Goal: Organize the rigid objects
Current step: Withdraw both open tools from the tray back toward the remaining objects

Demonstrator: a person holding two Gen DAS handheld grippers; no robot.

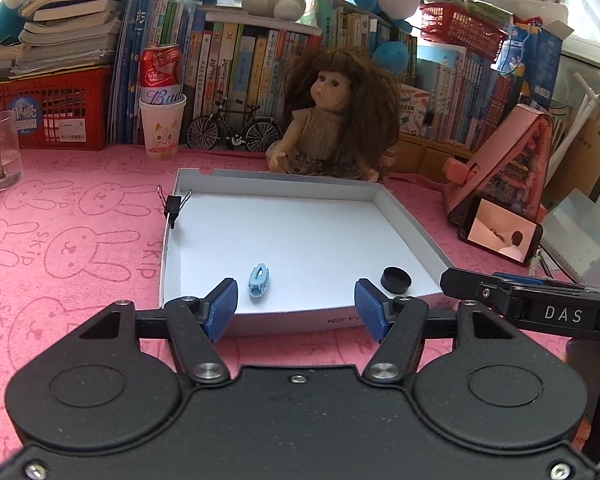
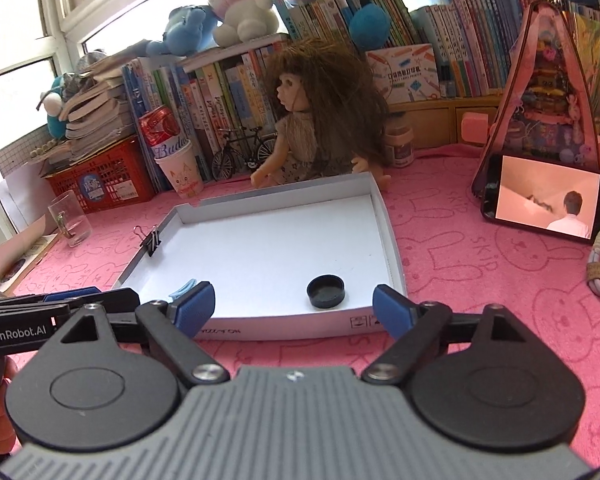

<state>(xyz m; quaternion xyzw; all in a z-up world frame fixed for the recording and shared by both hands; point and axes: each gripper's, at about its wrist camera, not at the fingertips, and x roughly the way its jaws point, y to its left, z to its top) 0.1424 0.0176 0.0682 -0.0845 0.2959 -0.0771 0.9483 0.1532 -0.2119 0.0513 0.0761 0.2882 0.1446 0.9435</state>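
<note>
Risk: with both grippers' jaws wide and empty, the white tray (image 1: pixel 204 316) at the worktop's near edge could get nudged, rolling the black cap (image 1: pixel 396 280) and blue clip (image 1: pixel 259 280).

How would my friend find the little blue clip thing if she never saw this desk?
Look for the big white box lid lying flat on the pink bunny cloth, in front of the doll. The blue hair clip lies inside it near the front edge. It is pale blue and oval, unlike the round black cap beside it.

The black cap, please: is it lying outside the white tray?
No, the black cap lies inside the white tray, on its floor near the front right corner.
</note>
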